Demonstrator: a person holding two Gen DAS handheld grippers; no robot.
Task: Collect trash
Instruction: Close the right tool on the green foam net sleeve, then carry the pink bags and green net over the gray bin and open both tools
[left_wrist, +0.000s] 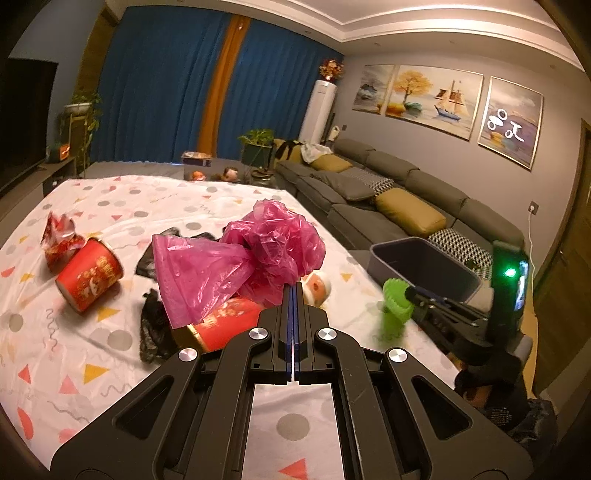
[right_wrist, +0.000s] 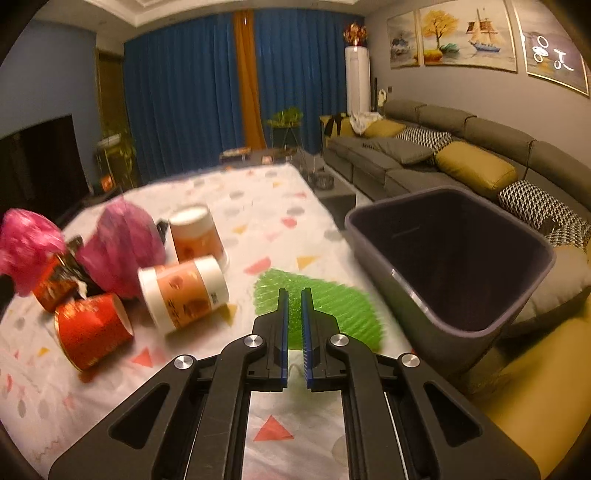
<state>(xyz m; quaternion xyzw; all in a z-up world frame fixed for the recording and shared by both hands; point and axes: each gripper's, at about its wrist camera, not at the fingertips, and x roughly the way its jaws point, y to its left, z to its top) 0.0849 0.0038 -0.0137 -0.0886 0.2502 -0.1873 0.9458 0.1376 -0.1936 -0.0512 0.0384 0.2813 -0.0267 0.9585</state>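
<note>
My left gripper (left_wrist: 294, 291) is shut on a pink plastic bag (left_wrist: 255, 258) and holds it above the table (left_wrist: 110, 206). My right gripper (right_wrist: 294, 295) is shut on a green ribbed wrapper (right_wrist: 332, 306), lifted near the table's right edge; it also shows in the left wrist view (left_wrist: 395, 302). A grey bin (right_wrist: 454, 258) stands just right of the table, open and seemingly empty. Red paper cups (left_wrist: 88, 277) (right_wrist: 92, 325), two orange-and-white cups (right_wrist: 184, 295) (right_wrist: 197, 232), a black bag (left_wrist: 155, 325) and a crumpled red wrapper (left_wrist: 59, 236) lie on the patterned cloth.
A grey sofa (right_wrist: 443, 155) with yellow and patterned cushions runs along the right wall behind the bin. A TV (left_wrist: 22, 118) stands at far left. Plants (left_wrist: 258, 144) and a low table (left_wrist: 199, 162) sit beyond the table's far edge, before blue curtains.
</note>
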